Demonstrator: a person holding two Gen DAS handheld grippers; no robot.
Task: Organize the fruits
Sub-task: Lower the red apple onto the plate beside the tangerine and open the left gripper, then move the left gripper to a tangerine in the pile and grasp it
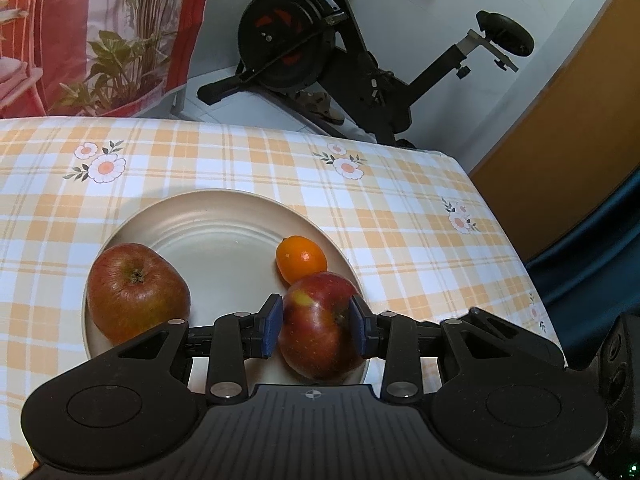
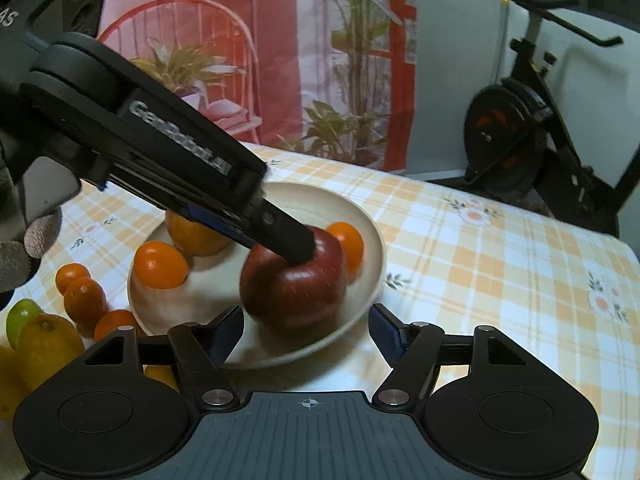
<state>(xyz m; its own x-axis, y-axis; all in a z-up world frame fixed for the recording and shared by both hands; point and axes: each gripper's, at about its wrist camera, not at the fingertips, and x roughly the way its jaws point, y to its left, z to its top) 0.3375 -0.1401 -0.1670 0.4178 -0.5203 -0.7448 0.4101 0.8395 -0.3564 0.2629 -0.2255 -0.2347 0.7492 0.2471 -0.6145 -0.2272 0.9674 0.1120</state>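
- We see the left hand-held gripper (image 1: 316,328) clamped on a red apple (image 1: 320,328) over the plate (image 1: 224,216).
- The right hand-held gripper (image 2: 306,334) stands open, empty.

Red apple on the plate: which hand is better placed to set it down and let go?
Left. The left gripper is shut on the red apple over the plate; the right gripper is open and empty.

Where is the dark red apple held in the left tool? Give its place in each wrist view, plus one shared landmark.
Left wrist view: the dark red apple sits lower centre, clamped between the left tool's blue pads, over the plate's near right rim.
Right wrist view: the same apple is at centre, the left tool coming in from upper left.
Shared landmark: the beige plate.
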